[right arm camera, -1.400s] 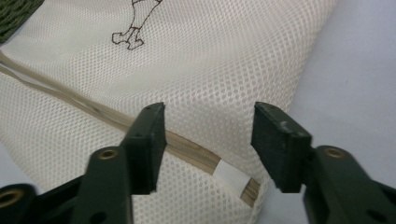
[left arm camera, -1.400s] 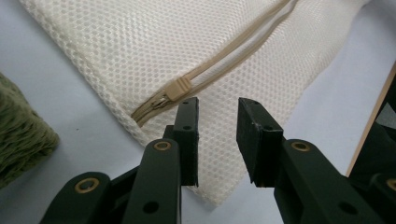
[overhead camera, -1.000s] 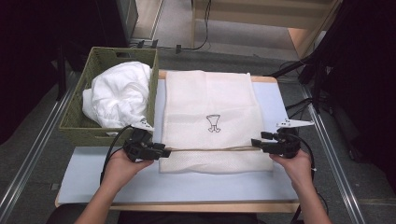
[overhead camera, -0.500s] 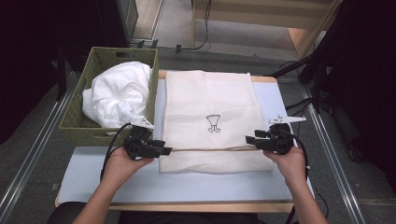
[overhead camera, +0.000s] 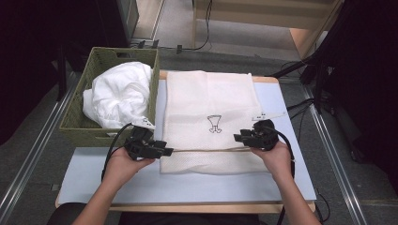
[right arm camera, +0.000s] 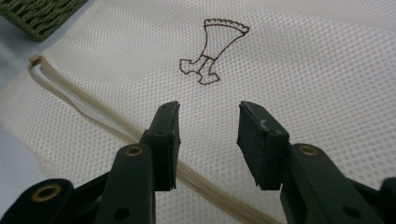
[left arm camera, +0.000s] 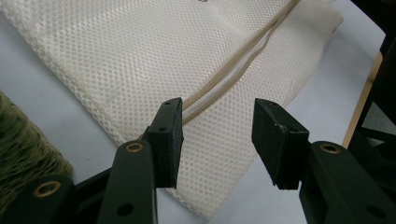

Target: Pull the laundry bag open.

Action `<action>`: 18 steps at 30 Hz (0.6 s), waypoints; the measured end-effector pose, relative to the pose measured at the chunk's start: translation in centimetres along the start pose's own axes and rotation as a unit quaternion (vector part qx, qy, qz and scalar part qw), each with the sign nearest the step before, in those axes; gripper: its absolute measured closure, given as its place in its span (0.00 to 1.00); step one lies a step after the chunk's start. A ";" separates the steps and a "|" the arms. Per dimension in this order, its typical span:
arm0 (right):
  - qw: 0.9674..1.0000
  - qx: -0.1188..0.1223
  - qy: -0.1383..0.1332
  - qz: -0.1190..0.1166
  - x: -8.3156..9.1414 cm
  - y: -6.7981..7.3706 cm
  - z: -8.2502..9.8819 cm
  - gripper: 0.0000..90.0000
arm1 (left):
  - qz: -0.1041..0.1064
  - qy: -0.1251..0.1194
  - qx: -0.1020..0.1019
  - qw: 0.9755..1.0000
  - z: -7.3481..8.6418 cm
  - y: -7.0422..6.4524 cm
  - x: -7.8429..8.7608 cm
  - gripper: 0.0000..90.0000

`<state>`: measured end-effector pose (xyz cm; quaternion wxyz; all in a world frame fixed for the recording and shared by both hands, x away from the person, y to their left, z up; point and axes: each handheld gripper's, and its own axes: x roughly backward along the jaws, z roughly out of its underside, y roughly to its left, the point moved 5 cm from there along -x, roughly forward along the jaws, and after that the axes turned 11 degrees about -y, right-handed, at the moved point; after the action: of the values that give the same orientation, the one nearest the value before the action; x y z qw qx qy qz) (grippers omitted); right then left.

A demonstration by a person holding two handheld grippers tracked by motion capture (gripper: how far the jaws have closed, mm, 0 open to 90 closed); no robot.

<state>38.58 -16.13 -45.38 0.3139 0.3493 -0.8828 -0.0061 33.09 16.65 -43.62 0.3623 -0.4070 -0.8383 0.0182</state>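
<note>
So the cream mesh laundry bag point(overhead camera: 209, 119) is lying flat down the middle of the pale blue table top point(overhead camera: 187, 185), its far end up near the far edge and the zipper point(overhead camera: 206, 150) running across it close to the near end. There's a little brown outline drawing point(overhead camera: 214, 124) printed about mid-bag.

Both forearms come in from the near edge, angled slightly outward, hands wrapped around the gripper bodies and held low, just over the surface. The left gripper point(overhead camera: 165, 151) sits at the bag's left edge, pointing right along the zipper line. In the left gripper view its jaws stand about half apart with mesh and the zipper end point(left arm camera: 205, 100) between them, but the pads aren't pinching anything.

The right gripper point(overhead camera: 238, 137) is in over the bag, just beyond the zipper, pointing left toward the drawing. Its jaws have just been closing and now sit at a medium gap; the right gripper view shows bare mesh between the pads and the zipper passing under the left-hand jaw, nothing clamped.

Off the left edge of the table there's a green woven basket point(overhead camera: 77, 117) with a bunched white cloth point(overhead camera: 119, 96) in it.
</note>
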 end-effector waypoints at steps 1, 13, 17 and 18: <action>1.000 0.001 0.000 -0.003 -0.4 0.1 0.0 0.68 | 0.000 -0.001 0.001 1.000 0.0 0.0 0.0 0.60; 0.999 -0.006 0.016 -0.045 -2.9 2.3 0.5 1.00 | -0.001 0.001 -0.002 1.000 0.3 -0.2 0.1 0.60; 0.997 -0.021 0.032 -0.060 -3.9 2.5 0.7 1.00 | -0.002 -0.001 0.001 1.000 0.5 -0.1 0.2 0.60; 0.997 -0.023 0.038 -0.061 -4.2 2.6 0.9 1.00 | -0.002 -0.001 0.001 1.000 0.5 -0.1 0.2 0.60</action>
<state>38.82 -11.71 -47.77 0.3544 0.3949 -0.8470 -0.0324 32.61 16.83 -43.79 0.3618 -0.4053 -0.8393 0.0191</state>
